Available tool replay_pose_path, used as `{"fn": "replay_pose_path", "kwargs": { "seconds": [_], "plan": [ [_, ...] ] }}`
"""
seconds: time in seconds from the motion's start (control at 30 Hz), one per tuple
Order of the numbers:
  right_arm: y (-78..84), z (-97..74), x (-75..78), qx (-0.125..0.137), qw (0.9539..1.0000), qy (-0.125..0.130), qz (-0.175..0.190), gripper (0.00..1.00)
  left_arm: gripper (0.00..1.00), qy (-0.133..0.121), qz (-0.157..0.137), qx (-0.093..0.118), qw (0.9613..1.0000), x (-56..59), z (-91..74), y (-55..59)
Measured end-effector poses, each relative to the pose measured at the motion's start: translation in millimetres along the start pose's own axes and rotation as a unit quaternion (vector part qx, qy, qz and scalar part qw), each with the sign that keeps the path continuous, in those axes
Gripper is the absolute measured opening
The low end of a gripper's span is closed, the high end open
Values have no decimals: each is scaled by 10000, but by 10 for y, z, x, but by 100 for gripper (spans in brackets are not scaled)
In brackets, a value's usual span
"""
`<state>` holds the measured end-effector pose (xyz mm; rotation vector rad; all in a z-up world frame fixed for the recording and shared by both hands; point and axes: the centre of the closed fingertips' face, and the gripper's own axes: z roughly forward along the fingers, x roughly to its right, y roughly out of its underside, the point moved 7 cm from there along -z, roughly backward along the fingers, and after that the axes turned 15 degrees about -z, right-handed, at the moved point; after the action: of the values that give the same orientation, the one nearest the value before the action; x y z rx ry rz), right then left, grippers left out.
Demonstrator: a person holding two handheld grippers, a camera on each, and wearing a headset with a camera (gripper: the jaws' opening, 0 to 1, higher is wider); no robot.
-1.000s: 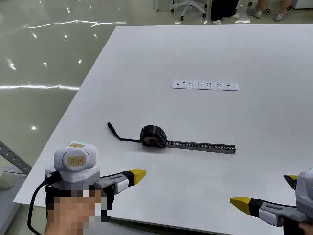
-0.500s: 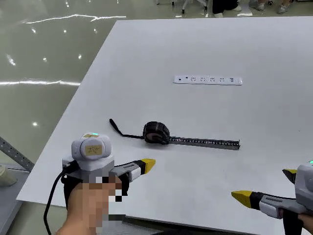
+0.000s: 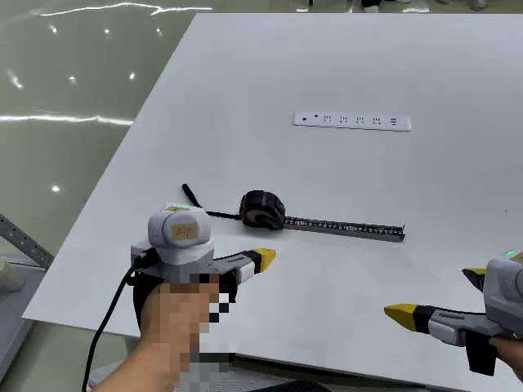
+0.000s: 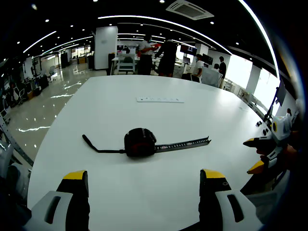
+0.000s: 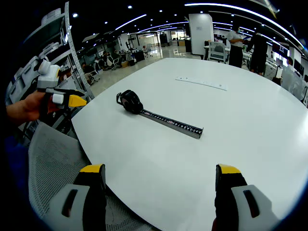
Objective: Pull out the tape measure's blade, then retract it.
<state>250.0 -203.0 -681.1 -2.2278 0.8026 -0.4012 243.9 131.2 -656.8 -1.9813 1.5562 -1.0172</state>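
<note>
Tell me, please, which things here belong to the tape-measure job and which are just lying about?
Job:
- tape measure, lying on the table
- blade, pulled out along the table
- left gripper and right gripper, both open, holding nothing

Lying about:
- power strip, farther back on the table

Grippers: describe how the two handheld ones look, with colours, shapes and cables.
The left gripper has a light grey plastic body and dark jaws capped with bright yellow wedge-shaped tips. A thin black cable trails from its rear. The right gripper has the same grey body and yellow-tipped jaws.
</note>
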Motion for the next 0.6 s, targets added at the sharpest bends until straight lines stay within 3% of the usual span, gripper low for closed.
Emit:
{"fn": "replay_pose_path", "kwargs": {
  "seconds": [0.23,0.6],
  "plan": [
    [-17,125,91,-61,9999,-78,-46,91,90,45,-37,-4,10000,64,127,13],
    [-13,261,176,-215,9994,-216,-167,89,88,7,-153,41,9999,30,291,-42]
  ]
}}
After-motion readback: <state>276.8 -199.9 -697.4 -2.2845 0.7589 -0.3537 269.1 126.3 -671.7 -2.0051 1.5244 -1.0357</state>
